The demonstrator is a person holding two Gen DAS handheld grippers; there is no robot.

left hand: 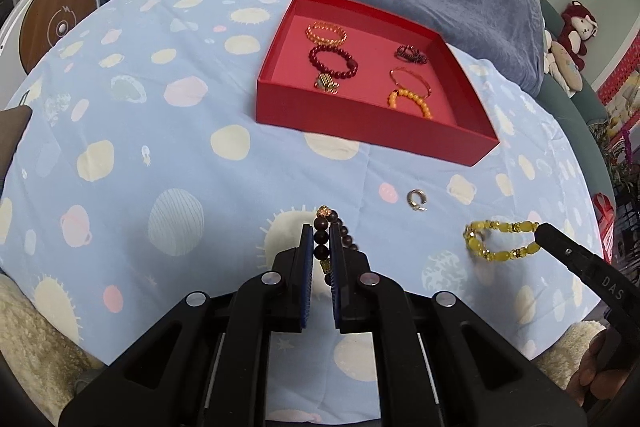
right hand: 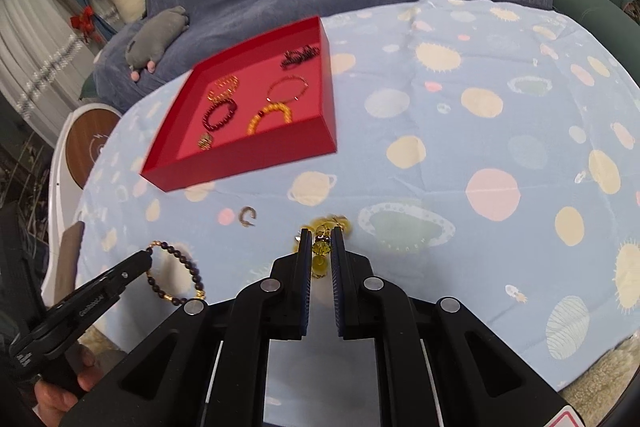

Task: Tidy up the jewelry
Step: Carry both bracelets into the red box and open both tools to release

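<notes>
- Left wrist view: the left gripper has its fingers pinching a dark bead bracelet low over the blue spotted surface. A small silver ring lies just past it. The red box sits farther back with five bracelets inside. The right gripper holds a yellow bracelet off to the right.
- Right wrist view: its fingers pinch the yellow bracelet. The left gripper grips the dark bead bracelet at the left. The red box is blurry.

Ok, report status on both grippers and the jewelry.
Left gripper shut on dark bracelet. Right gripper shut on yellow bracelet. Ring loose on cloth. Path to red tray looks open.
</notes>
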